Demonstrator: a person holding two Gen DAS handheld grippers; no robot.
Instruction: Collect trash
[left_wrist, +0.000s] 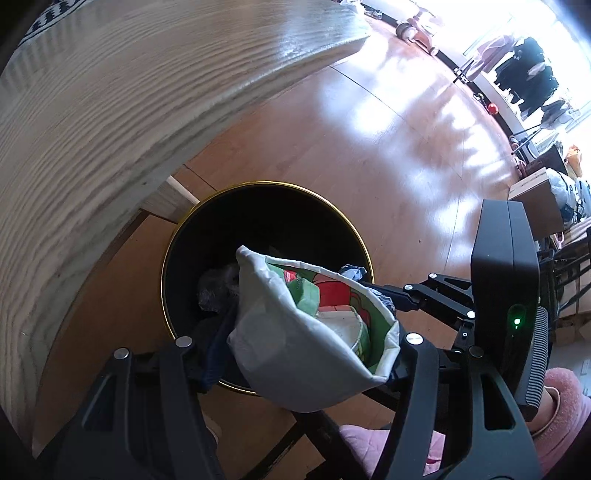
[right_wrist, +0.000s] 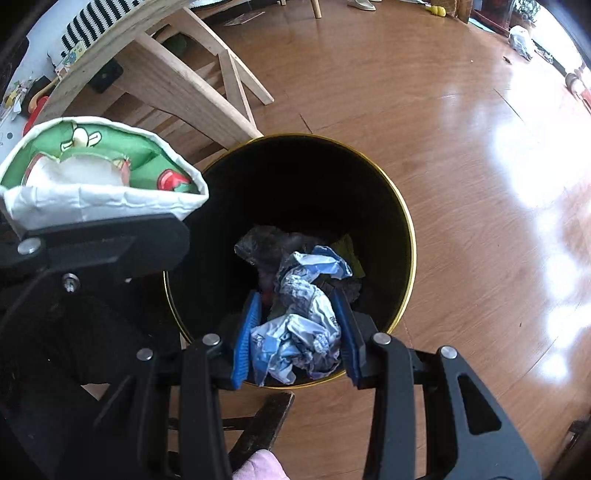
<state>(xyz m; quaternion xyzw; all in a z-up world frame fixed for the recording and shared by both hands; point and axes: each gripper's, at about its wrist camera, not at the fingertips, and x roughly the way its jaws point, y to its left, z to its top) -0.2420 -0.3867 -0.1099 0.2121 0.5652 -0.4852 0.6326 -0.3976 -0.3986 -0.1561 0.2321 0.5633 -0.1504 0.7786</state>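
Note:
A black bin with a gold rim (left_wrist: 173, 236) stands on the wood floor beside a table. My left gripper (left_wrist: 306, 365) is shut on a folded paper plate (left_wrist: 288, 343), white outside with a green and red print inside, held over the bin's near edge. In the right wrist view my right gripper (right_wrist: 295, 295) points down into the bin (right_wrist: 404, 221), its blue pads (right_wrist: 245, 339) shut on a crumpled blue and white wrapper (right_wrist: 299, 332). The plate (right_wrist: 92, 177) shows at the left, above the left gripper's finger (right_wrist: 110, 240). Dark crumpled trash (right_wrist: 266, 240) lies at the bin's bottom.
A pale wooden tabletop (left_wrist: 110, 110) overhangs the bin on the left, its legs (right_wrist: 177, 85) close behind. Shiny wood floor (right_wrist: 480, 184) stretches right. Pink slippers (left_wrist: 561, 398) and a dark chair rail (right_wrist: 258, 417) are below the grippers. Clothes and boxes line the far wall (left_wrist: 528, 74).

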